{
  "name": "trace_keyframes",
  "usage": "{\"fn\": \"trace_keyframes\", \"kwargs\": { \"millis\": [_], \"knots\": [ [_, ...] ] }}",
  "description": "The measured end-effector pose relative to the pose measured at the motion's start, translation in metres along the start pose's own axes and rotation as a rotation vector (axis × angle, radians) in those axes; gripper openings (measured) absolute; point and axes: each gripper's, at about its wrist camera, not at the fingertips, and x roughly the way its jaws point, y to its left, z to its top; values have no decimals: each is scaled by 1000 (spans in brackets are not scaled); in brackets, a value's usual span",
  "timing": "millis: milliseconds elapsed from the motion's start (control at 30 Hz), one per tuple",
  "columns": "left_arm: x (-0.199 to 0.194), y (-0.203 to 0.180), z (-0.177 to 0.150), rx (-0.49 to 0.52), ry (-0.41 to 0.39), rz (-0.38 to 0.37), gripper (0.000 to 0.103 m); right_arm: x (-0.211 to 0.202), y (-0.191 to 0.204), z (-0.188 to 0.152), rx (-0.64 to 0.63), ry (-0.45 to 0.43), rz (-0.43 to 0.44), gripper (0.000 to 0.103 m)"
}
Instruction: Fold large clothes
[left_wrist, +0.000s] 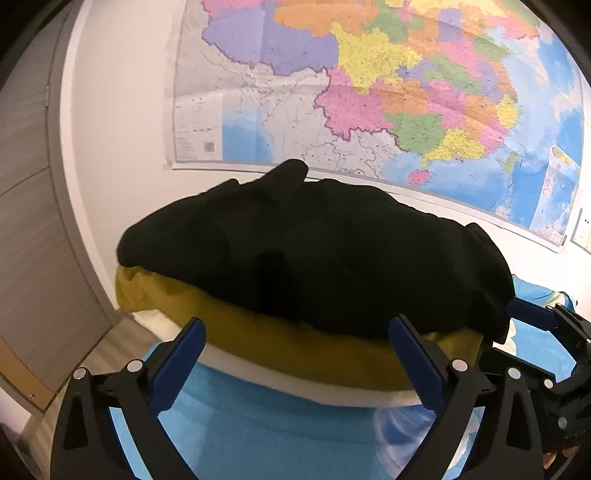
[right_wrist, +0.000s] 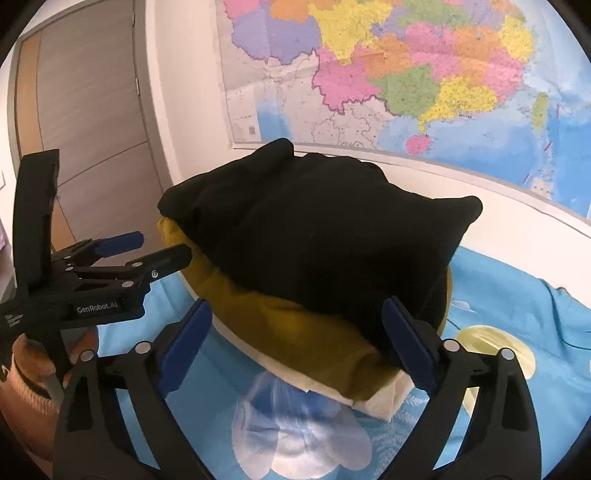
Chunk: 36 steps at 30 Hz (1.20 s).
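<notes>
A folded black garment (left_wrist: 314, 251) (right_wrist: 314, 229) tops a stack, over a mustard-yellow garment (left_wrist: 251, 332) (right_wrist: 288, 325) and a white one (left_wrist: 295, 380) (right_wrist: 384, 398). The stack rests on a blue printed sheet (left_wrist: 258, 424) (right_wrist: 517, 302). My left gripper (left_wrist: 297, 323) (right_wrist: 155, 247) is open at the stack's near left edge, its blue pads wide apart and clear of the cloth. My right gripper (right_wrist: 297, 305) (left_wrist: 506, 332) is also open. It frames the stack's near right corner, with its right fingertip against the black garment's edge and nothing pinched.
A large coloured wall map (left_wrist: 406, 92) (right_wrist: 406, 74) hangs behind the stack. A grey-brown door (left_wrist: 33, 221) (right_wrist: 85, 110) stands at the left. A wall socket (left_wrist: 583, 232) is at the far right. A person's hand (right_wrist: 33, 365) holds the left gripper.
</notes>
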Motion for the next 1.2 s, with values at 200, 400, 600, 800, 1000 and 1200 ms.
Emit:
{"fn": "trace_keyframes", "kwargs": {
  "millis": [200, 400, 600, 800, 1000, 1200],
  "knots": [
    [-22, -6, -10, -15, -20, 23, 96, -11, 8, -8, -20, -13, -28, 97],
    [-35, -12, -20, -18, -27, 45, 96, -18, 13, -19, -20, -15, -28, 97],
    [-40, -16, -31, -25, -3, 50, 96, -25, 15, -28, -21, -14, -20, 97],
    [-45, -14, -39, -47, 5, 68, 96, -27, 19, -37, -29, -7, -11, 97],
    [-54, -16, -47, -34, 1, 95, 96, -32, 27, -42, -39, -10, -8, 97],
    [-60, -17, -51, -25, -3, 101, 96, -40, 30, -45, -38, -24, -8, 97]
  ]
}}
